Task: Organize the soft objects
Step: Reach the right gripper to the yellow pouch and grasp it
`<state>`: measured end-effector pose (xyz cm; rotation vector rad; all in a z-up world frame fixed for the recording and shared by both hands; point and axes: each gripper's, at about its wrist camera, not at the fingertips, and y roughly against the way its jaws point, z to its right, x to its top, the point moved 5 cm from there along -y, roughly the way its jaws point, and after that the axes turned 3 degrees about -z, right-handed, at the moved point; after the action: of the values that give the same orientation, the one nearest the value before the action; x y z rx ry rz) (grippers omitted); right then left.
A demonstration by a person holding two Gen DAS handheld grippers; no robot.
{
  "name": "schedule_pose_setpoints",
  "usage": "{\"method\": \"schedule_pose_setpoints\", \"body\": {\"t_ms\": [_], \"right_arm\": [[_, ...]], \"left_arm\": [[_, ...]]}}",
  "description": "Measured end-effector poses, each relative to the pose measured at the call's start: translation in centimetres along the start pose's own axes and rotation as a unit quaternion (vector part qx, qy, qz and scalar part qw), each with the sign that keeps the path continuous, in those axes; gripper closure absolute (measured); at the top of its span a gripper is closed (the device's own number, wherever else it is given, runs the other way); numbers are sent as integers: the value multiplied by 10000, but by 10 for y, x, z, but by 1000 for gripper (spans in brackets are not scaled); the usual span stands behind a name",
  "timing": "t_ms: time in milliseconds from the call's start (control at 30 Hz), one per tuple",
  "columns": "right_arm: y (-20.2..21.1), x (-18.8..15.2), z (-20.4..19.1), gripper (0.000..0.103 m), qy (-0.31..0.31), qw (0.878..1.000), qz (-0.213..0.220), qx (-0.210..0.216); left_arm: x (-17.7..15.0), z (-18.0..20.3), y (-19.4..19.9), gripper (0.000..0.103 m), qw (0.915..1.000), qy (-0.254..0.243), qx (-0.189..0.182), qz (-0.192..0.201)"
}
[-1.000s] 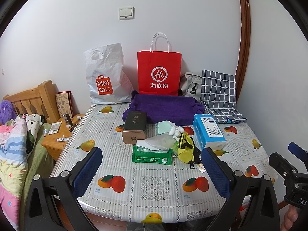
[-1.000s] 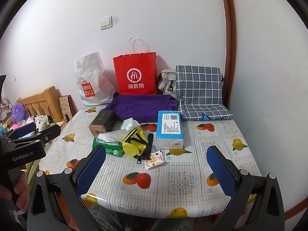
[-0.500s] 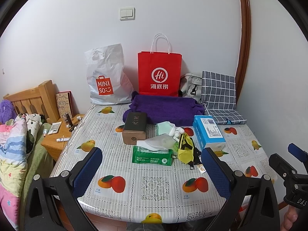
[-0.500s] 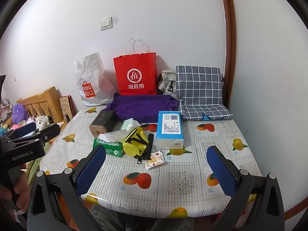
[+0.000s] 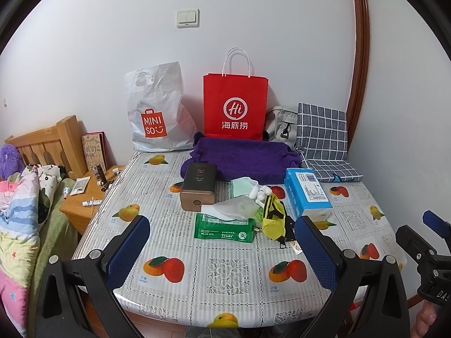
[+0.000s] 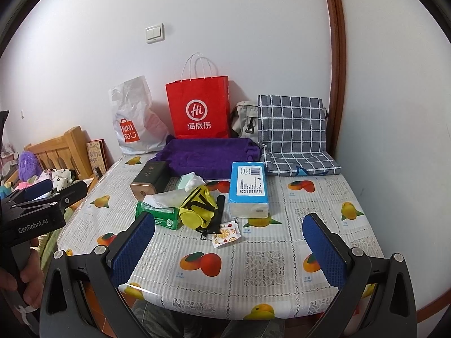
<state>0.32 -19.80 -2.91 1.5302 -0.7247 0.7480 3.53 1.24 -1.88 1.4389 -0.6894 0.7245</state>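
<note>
Two claws spread wide and empty, left claw (image 5: 222, 249) and right claw (image 6: 228, 246) hovered above bench (image 6: 265, 262) edge, touching nothing, yellow pouch (image 6: 197, 211) lay mid-bench beside tissue pack (image 6: 248, 187)

Even, soft indoor light, moderately bright, source not visible. White wall (image 5: 253, 28) evenly lit, bluish cast toward the corners. Soft short shadow on the wall just right of the red paper bag (image 5: 235, 104). Glare streak on the plastic tablecloth (image 6: 135, 286) at its near edge. Strong fisheye bending: door frame (image 6: 336, 64) right of the bag curves; black vignette in all corners. Focus sharp mid-frame, no motion blur.
</note>
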Motion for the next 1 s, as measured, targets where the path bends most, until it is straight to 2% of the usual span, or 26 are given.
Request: {"method": "schedule_pose_setpoints", "body": {"t_ms": [300,467,733,1000], "right_arm": [[-15,-1,0,0,7,9999,-104,27],[-38,-4,6,0,-70,9996,-283,29],[-84,-16,15,0,-144,9976,-679,15],[-140,-39,33,2,-418,9908,-1282,141]], "left_arm": [[0,0,-25,0,9999,34,-52,-136],[-4,1,-48,0,9995,24,-70,-312],[-16,-5,-97,0,9970,78,13,-774],[-34,-17,-145,0,9922,225,54,-1228]]}}
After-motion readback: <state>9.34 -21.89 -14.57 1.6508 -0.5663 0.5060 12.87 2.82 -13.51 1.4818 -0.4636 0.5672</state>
